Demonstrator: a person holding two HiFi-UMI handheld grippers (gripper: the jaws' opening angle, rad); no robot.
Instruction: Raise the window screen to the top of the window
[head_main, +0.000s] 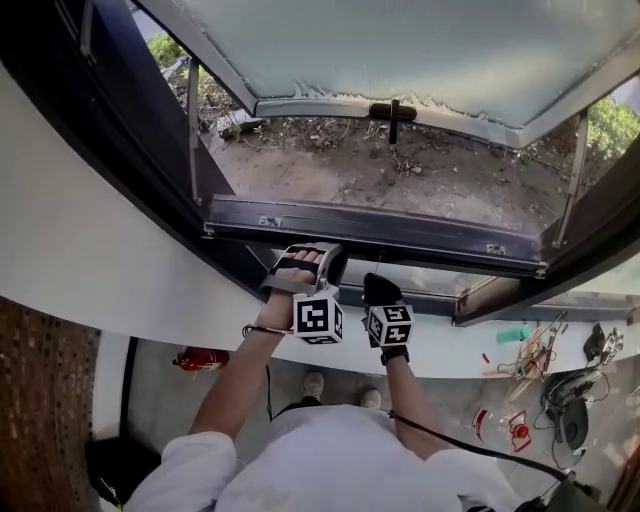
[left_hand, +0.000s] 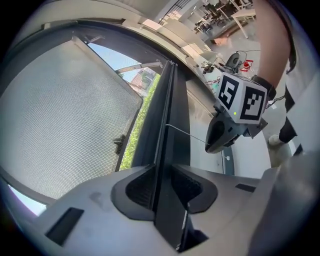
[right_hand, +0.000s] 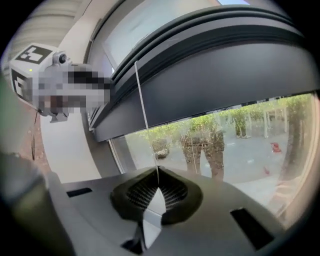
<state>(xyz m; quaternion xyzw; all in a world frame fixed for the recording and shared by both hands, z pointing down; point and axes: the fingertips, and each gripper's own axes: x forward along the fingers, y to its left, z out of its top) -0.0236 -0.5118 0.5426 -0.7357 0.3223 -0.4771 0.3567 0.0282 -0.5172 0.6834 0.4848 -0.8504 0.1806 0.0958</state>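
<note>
The open sash (head_main: 400, 50) swings outward at 12 o'clock, its handle (head_main: 392, 112) on the near edge. Thin stays (head_main: 193, 130) stand at either side of the opening. Bare ground and weeds lie beyond. The white wall (head_main: 110, 260) curves under the frame. Down on the floor a red extinguisher (head_main: 200, 358) sits at 8 o'clock and a clutter of tools and wires (head_main: 530, 360) at 4 o'clock. A cable (head_main: 470, 445) trails from my right arm. Nothing lies between my hands and the frame.

The screen bar (head_main: 400, 235) lies low in the opening, just above the fixed pane (right_hand: 215, 140). Its long axis runs from 9 to 3 o'clock across the head view, dipping a little toward 3.

My left gripper (head_main: 305, 258) sits at the bar's middle, coming at it from 6 o'clock. Its jaws are clamped on the bar's edge, which runs straight through the gap between the pads. My right gripper (head_main: 378, 285) is just beside it, toward 3 o'clock and slightly lower. Its jaws are pressed together, pinching the thin cord (right_hand: 145, 110). The cord runs taut from the pads to the bar at 12 o'clock in the right gripper view
</note>
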